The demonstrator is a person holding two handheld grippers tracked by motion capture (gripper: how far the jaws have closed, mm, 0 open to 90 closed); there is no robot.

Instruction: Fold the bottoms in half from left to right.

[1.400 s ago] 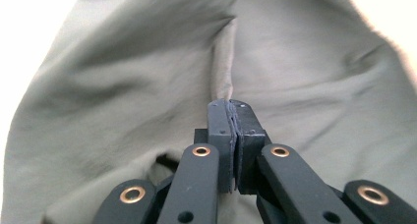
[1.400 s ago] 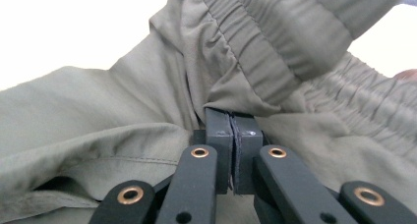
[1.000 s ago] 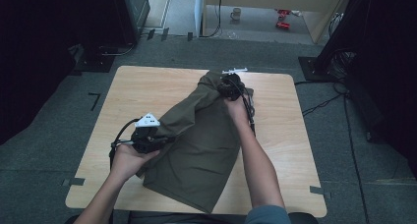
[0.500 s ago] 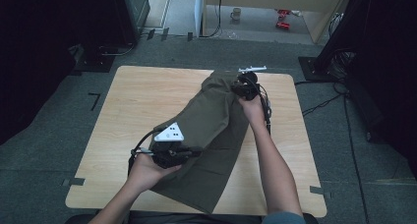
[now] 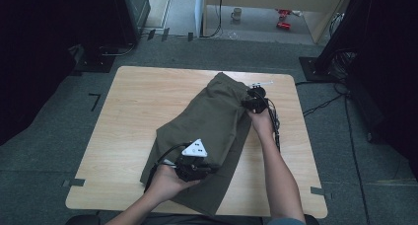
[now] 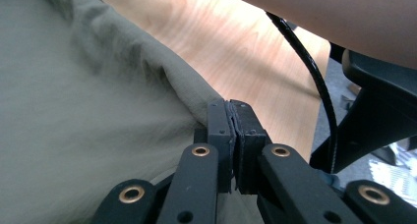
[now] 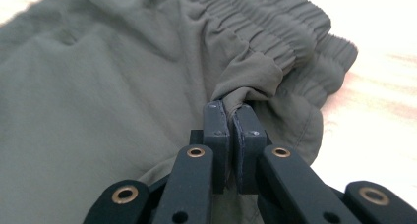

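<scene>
Where the black jaws meet in the left gripper view, the left gripper (image 6: 231, 135) is clenched on a fold along the edge of the olive-green shorts (image 6: 83, 111), the cloth pinched between its pads. The right gripper (image 7: 229, 135) is likewise clamped on a bunched tuck of fabric just below the elastic waistband (image 7: 275, 22).

Compared with a second ago, the left gripper (image 5: 193, 165) has travelled from the table's left side toward the near edge and now sits over the lower part of the shorts (image 5: 207, 126), carrying its fold across; the right gripper (image 5: 255, 102) has drawn the waistband end toward the table's far right corner, so the garment lies longer and flatter, running diagonally.

The left hand (image 5: 167, 181) covers the cloth beneath it, and the nearest hem partly disappears under the gripper. How many layers each pair of jaws holds I cannot tell.

The shorts rest on a light wooden table (image 5: 133, 106), standing on grey carpet (image 5: 49, 151) with tape marks; a mug (image 5: 237, 13) sits on the floor beyond.
</scene>
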